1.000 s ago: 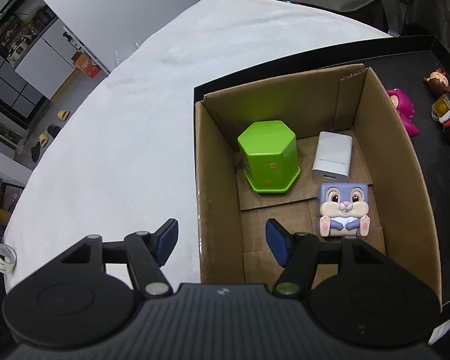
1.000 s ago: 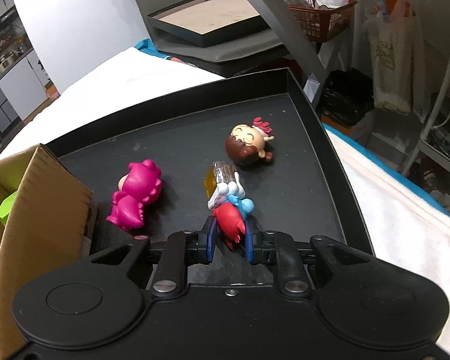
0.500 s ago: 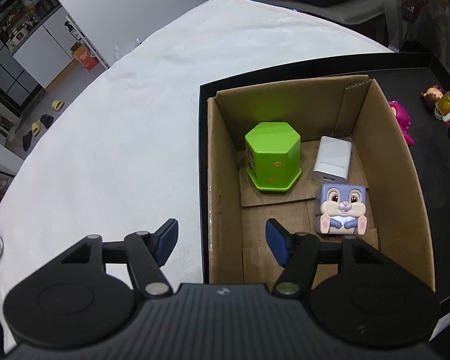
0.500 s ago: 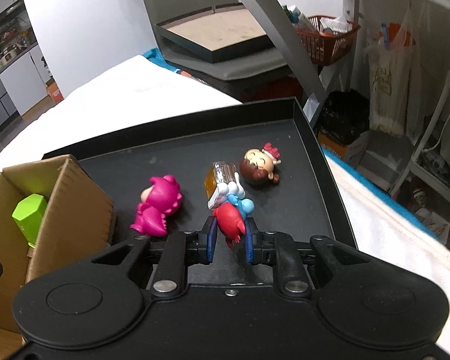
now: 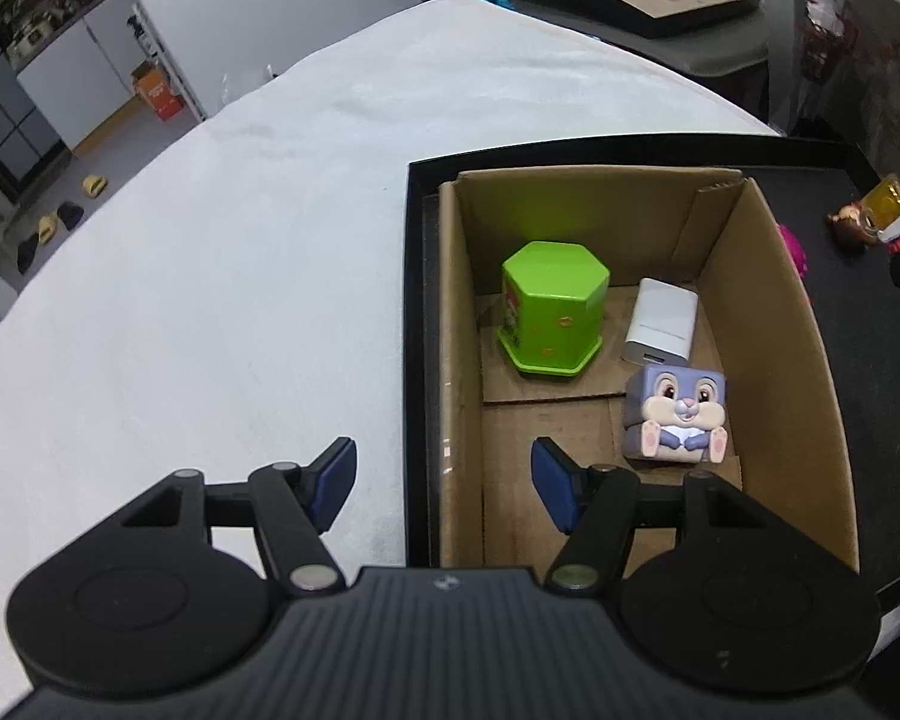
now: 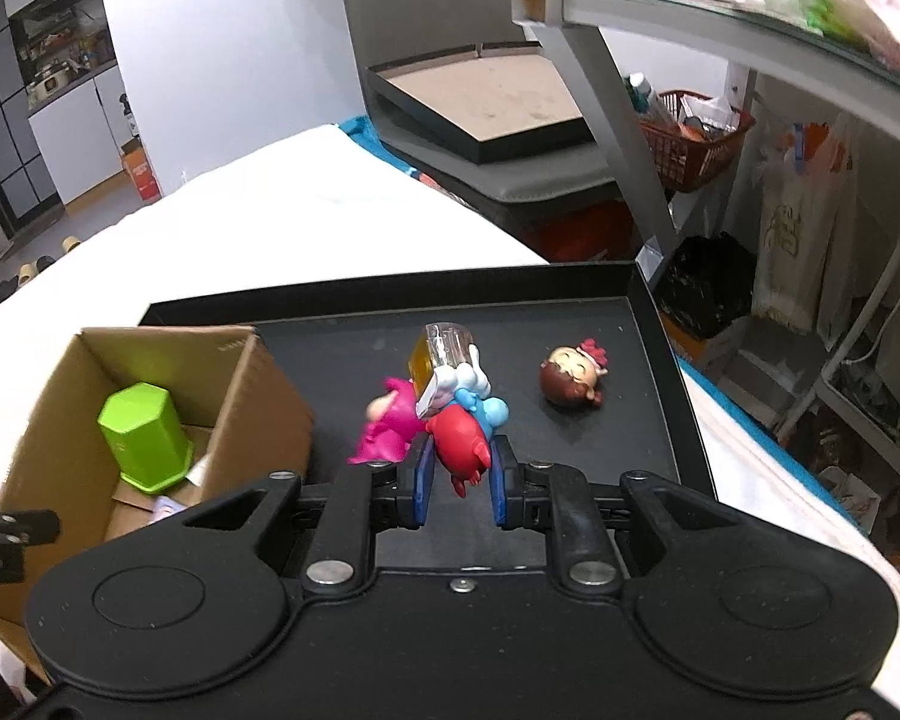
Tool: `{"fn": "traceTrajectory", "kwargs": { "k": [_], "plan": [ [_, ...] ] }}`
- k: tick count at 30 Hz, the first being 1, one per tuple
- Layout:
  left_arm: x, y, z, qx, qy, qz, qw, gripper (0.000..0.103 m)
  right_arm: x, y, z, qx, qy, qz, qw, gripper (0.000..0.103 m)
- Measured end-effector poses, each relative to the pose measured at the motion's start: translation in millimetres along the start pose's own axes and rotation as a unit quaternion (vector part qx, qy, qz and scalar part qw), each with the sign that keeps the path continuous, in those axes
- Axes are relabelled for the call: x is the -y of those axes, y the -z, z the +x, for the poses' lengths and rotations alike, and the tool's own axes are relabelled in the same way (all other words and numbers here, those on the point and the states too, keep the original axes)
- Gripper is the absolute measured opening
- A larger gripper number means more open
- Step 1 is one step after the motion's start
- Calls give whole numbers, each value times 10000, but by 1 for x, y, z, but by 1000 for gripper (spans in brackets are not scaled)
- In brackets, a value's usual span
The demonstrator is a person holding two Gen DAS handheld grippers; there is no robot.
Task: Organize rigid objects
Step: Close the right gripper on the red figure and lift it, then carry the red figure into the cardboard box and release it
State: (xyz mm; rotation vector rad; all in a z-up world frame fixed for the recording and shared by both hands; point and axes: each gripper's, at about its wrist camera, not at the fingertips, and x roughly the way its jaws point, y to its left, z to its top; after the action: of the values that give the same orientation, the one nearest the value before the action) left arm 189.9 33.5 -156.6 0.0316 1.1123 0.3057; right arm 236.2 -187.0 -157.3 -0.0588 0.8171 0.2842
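My right gripper point(image 6: 459, 477) is shut on a red and blue figurine point(image 6: 462, 429) that carries a clear amber cup, held up above the black tray point(image 6: 654, 324). On the tray behind it lie a pink dinosaur toy point(image 6: 387, 429) and a brown-haired doll head point(image 6: 573, 375). The cardboard box point(image 5: 768, 324) holds a green hexagonal tin point(image 5: 549, 306), a white charger point(image 5: 660, 321) and a purple bunny cube point(image 5: 678, 414). My left gripper point(image 5: 444, 483) hangs open and empty over the box's near left wall. The held figurine point(image 5: 888, 222) also shows at the left wrist view's right edge.
The tray and box rest on a white padded table point(image 5: 240, 276). Beyond the table stand a grey chair carrying a flat framed board point(image 6: 486, 108), a slanted metal shelf leg point(image 6: 618, 138) and a red basket point(image 6: 690, 138). Clutter fills the floor at right.
My right gripper has risen with the figurine, so tray, box and room now show from higher. The left gripper drifted back slightly, still open; the box contents stayed put.
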Motion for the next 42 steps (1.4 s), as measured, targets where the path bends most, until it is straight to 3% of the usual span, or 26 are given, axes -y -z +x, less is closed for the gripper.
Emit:
{"fn": "traceTrajectory", "kwargs": {
  "k": [11,17,27,42],
  "plan": [
    [-13,5,-2,58,390,-149,9991,58,-36,-15,-24,161,3,-354,9992,19],
    [-27,6,7,-167,775,-370,9962,47,-63,-16,-31,156,-204,-632,9977,19],
    [-38,9,18,-451,1266,-501,9897,13,-99,-15,-26,14,-288,-865,9958,19],
    [-47,10,17,-425,1538,-630,9852,14,-147,-6,-14,-591,-652,-1274,9879,20]
  ]
}}
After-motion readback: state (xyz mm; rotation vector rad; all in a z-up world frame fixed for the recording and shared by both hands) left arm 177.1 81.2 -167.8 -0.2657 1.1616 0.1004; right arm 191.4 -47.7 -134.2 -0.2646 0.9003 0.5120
